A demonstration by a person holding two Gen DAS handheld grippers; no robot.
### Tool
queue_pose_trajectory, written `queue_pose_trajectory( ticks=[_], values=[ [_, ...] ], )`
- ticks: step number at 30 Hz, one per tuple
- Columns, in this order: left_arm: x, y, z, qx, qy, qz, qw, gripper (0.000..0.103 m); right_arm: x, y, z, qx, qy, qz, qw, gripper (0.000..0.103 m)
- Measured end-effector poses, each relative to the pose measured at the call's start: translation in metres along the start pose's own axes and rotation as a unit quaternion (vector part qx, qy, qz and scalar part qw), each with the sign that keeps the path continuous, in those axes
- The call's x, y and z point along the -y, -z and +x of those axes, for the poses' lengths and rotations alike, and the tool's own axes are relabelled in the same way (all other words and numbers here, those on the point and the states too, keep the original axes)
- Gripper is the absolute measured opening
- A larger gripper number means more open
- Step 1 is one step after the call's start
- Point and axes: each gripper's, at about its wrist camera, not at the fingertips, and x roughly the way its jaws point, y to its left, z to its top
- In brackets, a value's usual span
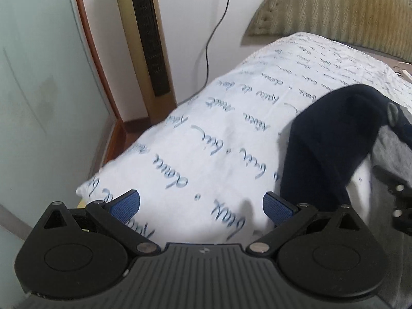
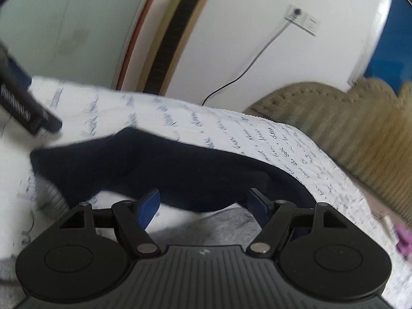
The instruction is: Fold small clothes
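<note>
A dark navy garment (image 1: 322, 141) lies crumpled on the white bed sheet with blue script (image 1: 206, 128), partly over a grey garment (image 1: 394, 154). My left gripper (image 1: 200, 195) is open over bare sheet, left of the navy cloth, with nothing between its blue pads (image 1: 126, 203). In the right wrist view the navy garment (image 2: 154, 162) stretches across the sheet (image 2: 283, 149), with the grey garment (image 2: 206, 224) nearer me. My right gripper (image 2: 203, 193) is open just above these clothes, and its pads (image 2: 148, 206) press on nothing. The left gripper's body (image 2: 25, 113) shows at the upper left.
A gold tower fan (image 1: 146, 38) stands by the white wall with a black cable (image 1: 213, 25) hanging down to a socket (image 2: 301, 19). A padded olive headboard (image 1: 334, 7) bounds the bed's far side. A glass door (image 1: 38, 77) is at left. A pink item (image 2: 404, 242) lies at the right.
</note>
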Motion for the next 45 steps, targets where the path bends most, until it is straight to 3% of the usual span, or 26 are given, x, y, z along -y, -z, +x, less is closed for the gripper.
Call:
queue_pose_trajectory(
  ticks=[3,9,14,17,21,25,27,31,34,39,45],
  values=[
    [-0.007,0.01,-0.008,-0.003,0.019,0.022,0.9996,0.103,-0.011,0.0,0.001,-0.022,-0.028,0.002,0.999,0.075],
    [-0.004,0.031,-0.025,0.016,0.059,0.103,0.9927,0.103,-0.027,-0.006,-0.003,-0.024,-0.077,-0.001,0.997,0.075],
    [0.02,0.036,-0.015,0.025,0.055,0.133,0.9893,0.103,-0.03,-0.015,-0.002,-0.019,-0.081,0.008,0.997,0.075],
    [0.025,0.029,-0.003,0.024,0.052,0.109,0.9924,0.103,-0.03,-0.015,-0.002,-0.024,-0.079,0.01,0.997,0.075],
    [0.008,0.016,0.014,0.011,0.039,0.033,0.9986,0.103,-0.029,-0.017,0.002,-0.022,-0.094,0.027,0.995,0.075],
    [-0.04,0.003,0.028,0.012,-0.069,-0.044,0.9966,0.102,-0.032,-0.022,0.002,0.004,-0.115,0.041,0.993,0.075],
    [-0.066,0.001,0.028,0.02,-0.093,-0.078,0.9925,0.103,-0.036,-0.023,0.002,0.007,-0.103,0.03,0.994,0.075],
    [-0.106,0.002,0.026,0.013,-0.087,-0.14,0.9862,0.103,-0.043,-0.022,0.001,0.012,-0.111,0.005,0.994,0.075],
    [-0.11,0.002,0.021,0.011,-0.055,-0.164,0.9848,0.103,-0.053,-0.022,0.002,0.014,-0.13,-0.009,0.991,0.075],
    [-0.089,-0.004,0.015,0.014,-0.012,-0.133,0.991,0.103,-0.075,-0.024,0.002,0.025,-0.16,-0.057,0.985,0.075],
    [-0.072,-0.006,0.011,0.023,-0.013,-0.1,0.9947,0.103,-0.103,-0.027,0.0,0.058,-0.146,-0.115,0.981,0.074]
  ],
)
